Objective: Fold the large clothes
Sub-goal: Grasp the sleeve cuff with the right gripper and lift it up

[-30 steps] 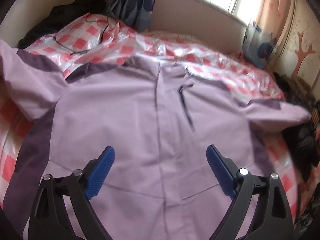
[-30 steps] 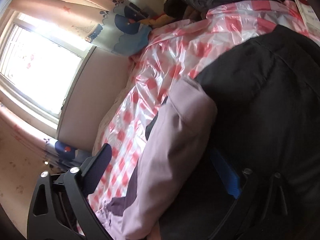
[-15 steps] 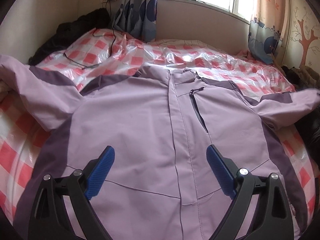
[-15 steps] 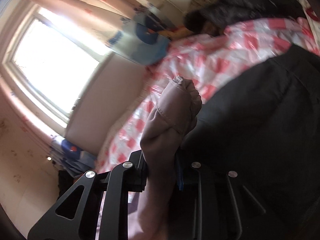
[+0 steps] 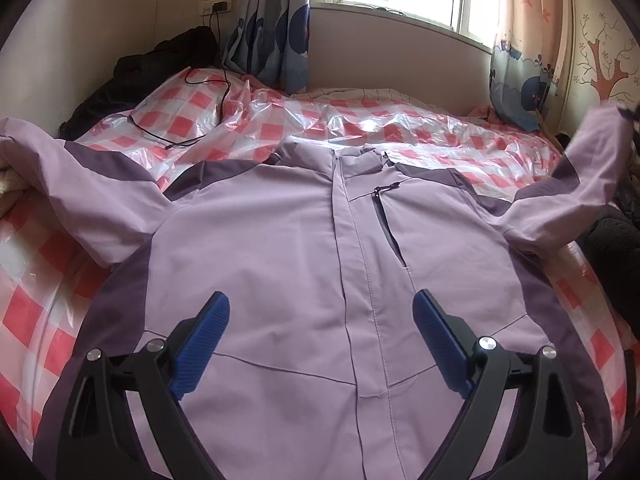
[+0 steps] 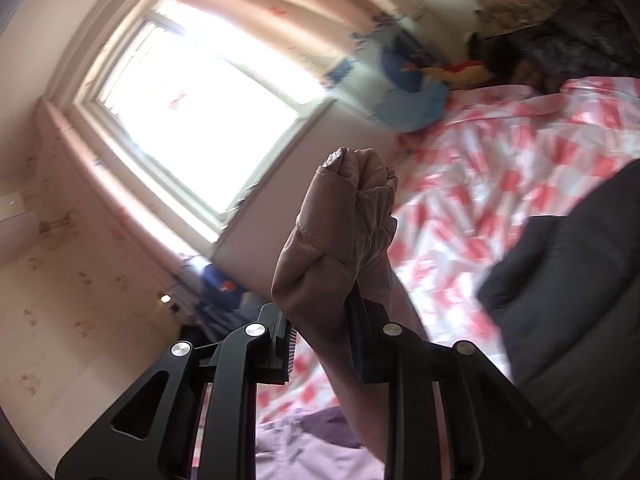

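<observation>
The jacket (image 5: 280,264) lies face up across the bed (image 5: 360,128), collar toward the window edge. Its sleeve (image 6: 340,240) is pinched in the closed right tool (image 6: 320,344) and lifted off the bed's right edge; folding inward means carrying it toward the open, empty left tool (image 5: 320,340) over the hem.

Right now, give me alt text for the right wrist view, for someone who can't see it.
The right gripper is shut on the bunched cuff of a lilac jacket sleeve, lifted above a bed with a red-checked, plastic-covered sheet. A bright window fills the background, and a dark garment lies alongside.
</observation>
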`<action>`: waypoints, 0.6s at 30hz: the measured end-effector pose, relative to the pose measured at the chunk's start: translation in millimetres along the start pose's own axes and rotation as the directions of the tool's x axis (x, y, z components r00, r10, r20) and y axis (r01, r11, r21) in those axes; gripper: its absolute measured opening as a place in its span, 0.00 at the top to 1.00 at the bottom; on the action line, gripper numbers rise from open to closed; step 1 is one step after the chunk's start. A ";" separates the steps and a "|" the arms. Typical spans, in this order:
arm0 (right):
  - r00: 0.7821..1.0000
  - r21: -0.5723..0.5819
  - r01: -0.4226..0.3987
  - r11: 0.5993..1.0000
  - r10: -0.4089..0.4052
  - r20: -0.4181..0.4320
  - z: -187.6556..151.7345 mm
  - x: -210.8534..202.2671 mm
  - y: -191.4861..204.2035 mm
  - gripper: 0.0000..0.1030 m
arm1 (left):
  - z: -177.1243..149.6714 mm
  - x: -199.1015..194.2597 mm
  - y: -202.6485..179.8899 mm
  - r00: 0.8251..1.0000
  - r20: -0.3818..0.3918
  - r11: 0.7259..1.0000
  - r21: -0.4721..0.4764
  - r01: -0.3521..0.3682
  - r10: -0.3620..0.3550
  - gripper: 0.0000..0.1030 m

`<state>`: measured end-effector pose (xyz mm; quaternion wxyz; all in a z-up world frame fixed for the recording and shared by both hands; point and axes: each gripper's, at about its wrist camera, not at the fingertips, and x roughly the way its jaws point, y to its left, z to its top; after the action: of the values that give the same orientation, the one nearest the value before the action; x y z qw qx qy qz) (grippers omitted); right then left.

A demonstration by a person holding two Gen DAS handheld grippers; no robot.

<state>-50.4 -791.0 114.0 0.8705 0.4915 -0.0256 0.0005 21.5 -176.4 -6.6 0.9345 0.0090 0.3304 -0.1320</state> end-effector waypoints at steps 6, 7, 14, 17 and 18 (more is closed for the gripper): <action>0.990 -0.065 -0.128 0.990 0.125 -0.060 -25.6 36.0 93.4 0.79 | 2.6 -6.1 20.9 1.000 -0.007 0.999 -0.028 -0.018 0.017 0.14; 0.987 -0.073 -0.146 0.987 0.141 -0.071 -31.9 42.3 108.5 0.79 | 3.1 -6.6 28.2 1.000 -0.013 0.999 -0.047 -0.018 0.018 0.14; 0.947 -0.108 -0.282 0.953 0.258 -0.192 -99.2 92.7 210.0 0.79 | 6.0 -18.4 99.5 0.999 -0.031 0.971 -0.235 -0.040 0.034 0.14; 0.926 -0.116 -0.318 0.941 0.282 -0.249 -133.4 112.5 243.0 0.79 | 6.6 -26.7 125.2 0.997 -0.028 0.955 -0.287 -0.072 0.067 0.14; 0.919 -0.116 -0.328 0.938 0.288 -0.270 -145.8 120.0 253.4 0.79 | 6.7 -30.2 134.8 0.997 -0.028 0.948 -0.307 -0.079 0.074 0.14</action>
<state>69.3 -538.1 261.0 0.8921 0.4065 0.0065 0.1973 37.1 -39.8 7.9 0.9262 -0.1227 0.3540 -0.0423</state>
